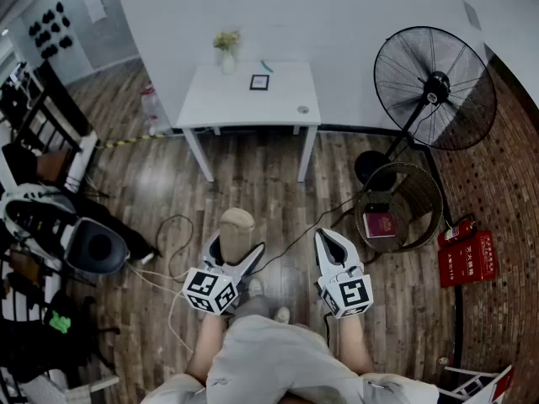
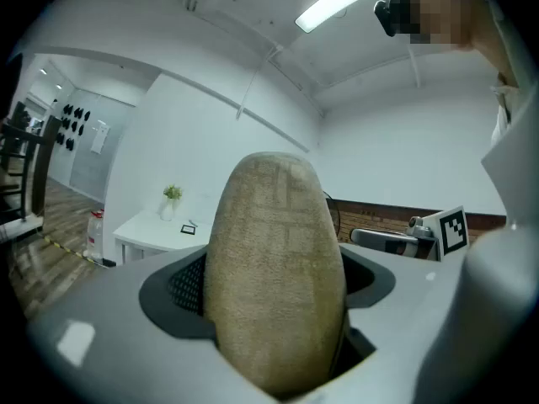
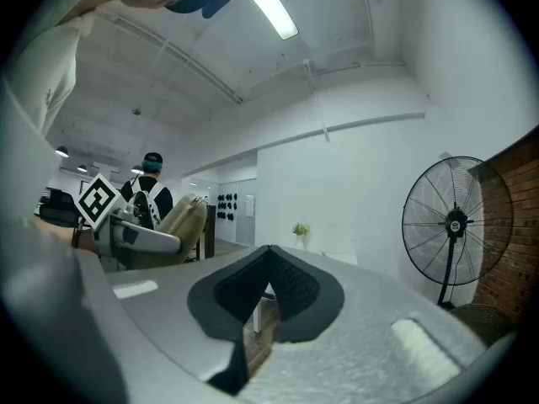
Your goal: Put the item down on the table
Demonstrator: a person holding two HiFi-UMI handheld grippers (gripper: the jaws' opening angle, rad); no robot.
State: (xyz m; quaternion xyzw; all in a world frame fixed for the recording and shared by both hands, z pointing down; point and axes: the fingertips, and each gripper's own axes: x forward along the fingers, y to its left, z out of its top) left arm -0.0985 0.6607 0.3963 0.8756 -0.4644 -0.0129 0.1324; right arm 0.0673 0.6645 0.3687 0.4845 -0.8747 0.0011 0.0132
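Well short of the white table (image 1: 248, 99), the left gripper (image 1: 235, 249) clamps a seemingly soft, light tan item (image 2: 274, 268) across its middle, while the right gripper (image 1: 330, 239) has its jaws together, empty.

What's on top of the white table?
A small plant in a white vase, a green stick, a dark square frame, a small round object. Nothing covers the white tabletop.

Head camera looking steeply down, gripper cameras facing level, close behind their jaws, all sharing the white table (image 1: 227, 99).
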